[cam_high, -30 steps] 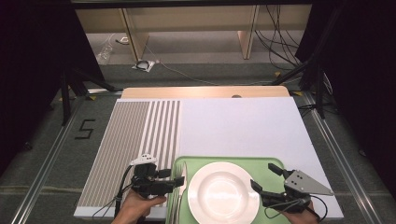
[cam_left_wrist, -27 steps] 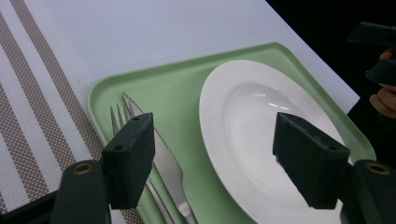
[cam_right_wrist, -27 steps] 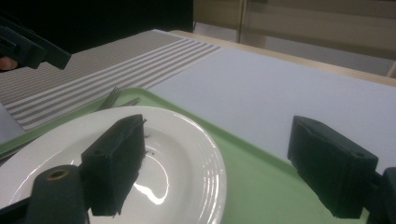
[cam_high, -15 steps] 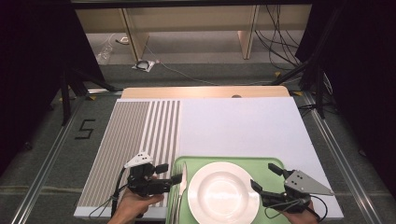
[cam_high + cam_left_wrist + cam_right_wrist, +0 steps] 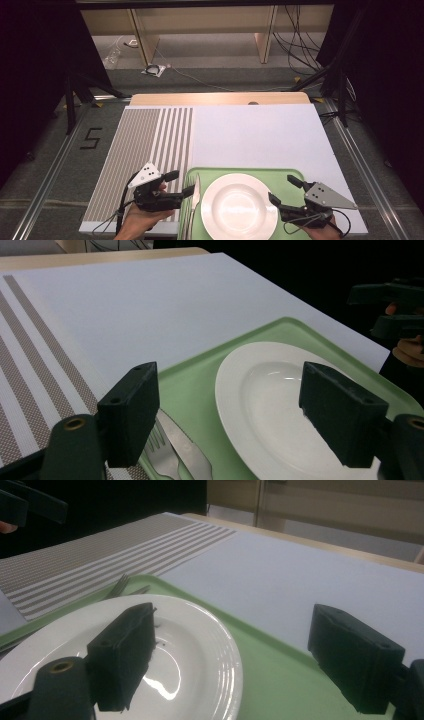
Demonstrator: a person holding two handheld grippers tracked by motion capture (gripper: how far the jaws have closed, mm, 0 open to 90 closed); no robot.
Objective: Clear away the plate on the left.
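A white plate (image 5: 239,206) lies in a green tray (image 5: 287,175) at the table's front edge. A knife (image 5: 196,189) and a fork (image 5: 189,220) lie in the tray left of the plate. My left gripper (image 5: 181,184) hovers at the tray's left rim, pointing right toward the cutlery. Its jaws have just been opening and nothing is between them. In the left gripper view the fork (image 5: 162,450) and knife (image 5: 189,454) show past the left jaw. My right gripper (image 5: 285,191) stands open at the plate's right edge, holding nothing.
A striped grey place mat (image 5: 142,145) covers the table's left part and a pale sheet (image 5: 255,135) covers the rest. The wooden table edge (image 5: 215,98) runs along the back. Cables lie on the floor beyond.
The left gripper has drawn back a little to the left, away from the tray, and its jaws stand wider. The right gripper has stayed put.
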